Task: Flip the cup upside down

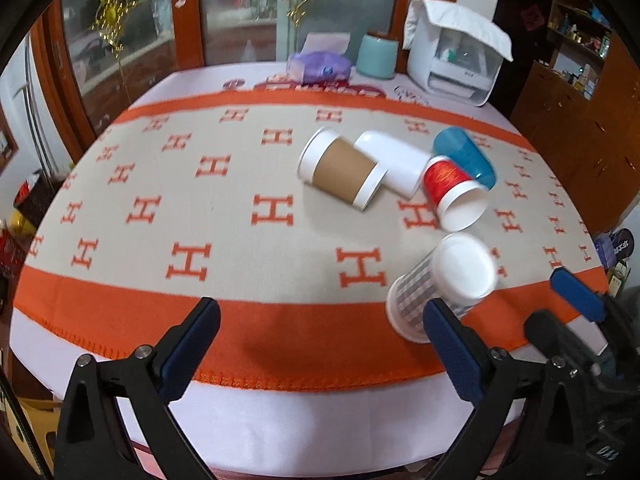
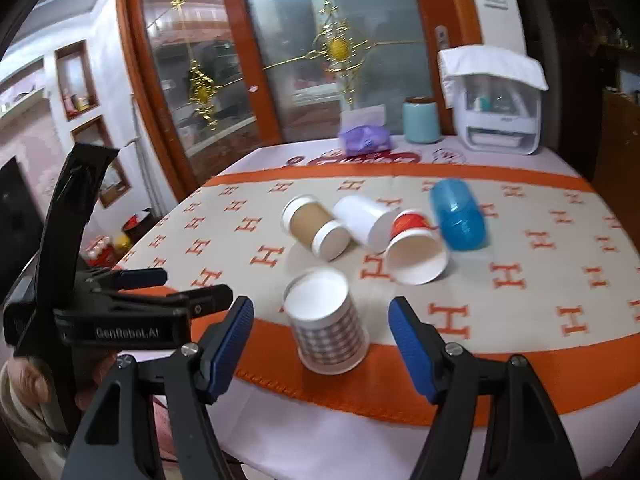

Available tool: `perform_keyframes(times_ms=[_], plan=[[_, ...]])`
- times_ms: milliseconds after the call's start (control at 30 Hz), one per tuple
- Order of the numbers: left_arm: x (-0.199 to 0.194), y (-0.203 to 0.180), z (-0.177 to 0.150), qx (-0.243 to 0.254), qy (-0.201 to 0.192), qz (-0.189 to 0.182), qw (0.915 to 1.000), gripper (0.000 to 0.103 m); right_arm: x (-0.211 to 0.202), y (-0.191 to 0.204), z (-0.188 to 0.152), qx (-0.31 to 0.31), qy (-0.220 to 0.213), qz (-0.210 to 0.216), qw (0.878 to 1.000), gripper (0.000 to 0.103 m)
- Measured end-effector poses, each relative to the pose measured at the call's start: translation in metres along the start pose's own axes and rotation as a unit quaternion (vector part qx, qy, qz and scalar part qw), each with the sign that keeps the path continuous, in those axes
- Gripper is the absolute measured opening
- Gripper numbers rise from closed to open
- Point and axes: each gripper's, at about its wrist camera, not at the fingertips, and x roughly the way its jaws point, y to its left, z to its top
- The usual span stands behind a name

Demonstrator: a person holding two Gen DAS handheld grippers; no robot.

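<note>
checkered paper cup (image 2: 330,322) sat rim-down at lower centre between my spread right gripper (image 2: 320,334) fingers, so i judged a gentle mid-wall pinch best; left gripper (image 1: 320,340) gaped empty.

**Hidden, cropped or indistinct items**

Checked cup (image 1: 424,296): base rim partly hidden behind the left gripper's finger (image 1: 452,344); motion-blurred.
White cup (image 1: 394,164): mouth end hidden behind red cup (image 1: 446,178).
Blue cup (image 2: 458,214): blurred.
Red lettering on cloth (image 1: 320,87): unreadable.
Cabinet contents (image 1: 580,60): too small to identify.
Gripper bodies: cut off at lower edges.
</note>
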Motion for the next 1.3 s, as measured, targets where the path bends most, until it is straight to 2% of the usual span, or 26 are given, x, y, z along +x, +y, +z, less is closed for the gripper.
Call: perform_keyframes(times_ms=[267,667,1033,1300], plan=[[-0.032,-0.019,0.021,0.003,-0.018,0.008,0.9998,0.102,-0.028,-0.002,0.034,0.042,0.004,-0.014,0.999,0.070],[-0.081,-0.036,0.049,0.004,-0.085,0.027,0.9960,0.102,-0.041,-0.002,0.057,0.046,-0.017,-0.049,0.998,0.070],[-0.087,-0.042,0.056,-0.004,-0.111,0.049,0.9926,0.102,-0.040,-0.008,0.062,0.049,-0.030,-0.054,0.997,0.070],[-0.082,-0.044,0.056,-0.007,-0.106,0.052,0.9930,0.102,-0.035,-0.011,0.060,0.057,-0.025,-0.051,0.997,0.070]])
